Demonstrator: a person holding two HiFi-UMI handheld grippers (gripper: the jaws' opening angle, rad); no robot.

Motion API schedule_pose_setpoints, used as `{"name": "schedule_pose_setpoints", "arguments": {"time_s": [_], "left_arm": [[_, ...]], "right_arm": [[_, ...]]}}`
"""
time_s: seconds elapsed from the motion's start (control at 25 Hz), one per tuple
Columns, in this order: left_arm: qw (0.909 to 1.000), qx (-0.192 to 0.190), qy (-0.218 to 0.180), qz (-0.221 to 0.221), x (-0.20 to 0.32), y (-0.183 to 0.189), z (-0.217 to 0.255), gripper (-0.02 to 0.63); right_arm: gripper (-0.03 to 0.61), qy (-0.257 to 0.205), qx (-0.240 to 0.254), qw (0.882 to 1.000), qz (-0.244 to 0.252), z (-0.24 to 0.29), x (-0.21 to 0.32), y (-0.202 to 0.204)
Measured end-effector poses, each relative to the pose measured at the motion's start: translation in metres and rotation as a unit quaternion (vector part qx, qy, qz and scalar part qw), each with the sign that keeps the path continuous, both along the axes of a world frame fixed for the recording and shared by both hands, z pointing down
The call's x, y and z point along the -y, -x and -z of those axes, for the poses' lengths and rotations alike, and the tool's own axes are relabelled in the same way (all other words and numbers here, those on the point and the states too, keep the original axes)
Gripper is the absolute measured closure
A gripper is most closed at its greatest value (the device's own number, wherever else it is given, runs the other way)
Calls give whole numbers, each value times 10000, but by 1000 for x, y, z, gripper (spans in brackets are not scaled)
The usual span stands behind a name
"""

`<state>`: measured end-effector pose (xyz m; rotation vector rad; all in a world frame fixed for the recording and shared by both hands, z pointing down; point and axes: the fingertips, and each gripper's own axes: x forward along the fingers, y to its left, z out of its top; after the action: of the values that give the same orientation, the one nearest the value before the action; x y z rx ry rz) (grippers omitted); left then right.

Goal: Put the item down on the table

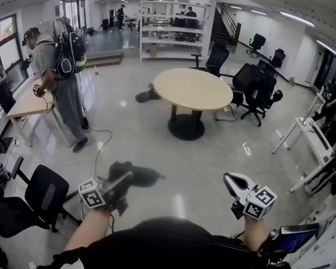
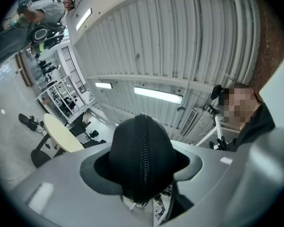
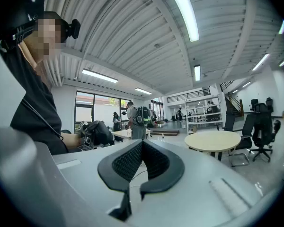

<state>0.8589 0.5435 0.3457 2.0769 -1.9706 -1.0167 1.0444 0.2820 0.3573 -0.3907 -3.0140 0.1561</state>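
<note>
The left hand-held gripper (image 1: 119,186) is pinching a black pouch (image 2: 141,160). Its own view shows the pouch wedged between the jaws, zipper running straight up the middle and facing the camera. So the pouch is up in the air over the glossy floor (image 1: 157,144), low in the head view, well apart from the round bench (image 1: 193,88) out in the middle of the room.

The right hand-held gripper (image 3: 142,148) has its jaws pressed together at the tips with nothing in them, and it's held out on the other side, about level with the left one.

Off to the left a person (image 1: 59,80) with a backpack (image 1: 67,52) stands by a desk. There are a few black chairs (image 1: 257,91) just past the bench.
</note>
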Motion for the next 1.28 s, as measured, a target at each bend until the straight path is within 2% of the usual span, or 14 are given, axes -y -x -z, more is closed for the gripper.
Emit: {"name": "schedule_pose_setpoints", "arguments": {"time_s": [0.64, 0.92, 1.28], "left_arm": [[10000, -15, -80, 55, -16, 32, -2, 351], [9997, -27, -145, 196, -46, 65, -1, 351], [9980, -35, -212, 599, -129, 129, -1, 351]], "right_arm": [[565, 136, -24, 9998, 148, 5, -12, 40], [565, 58, -73, 9993, 367, 3, -40, 84], [564, -34, -108, 9977, 675, 12, -107, 168]]}}
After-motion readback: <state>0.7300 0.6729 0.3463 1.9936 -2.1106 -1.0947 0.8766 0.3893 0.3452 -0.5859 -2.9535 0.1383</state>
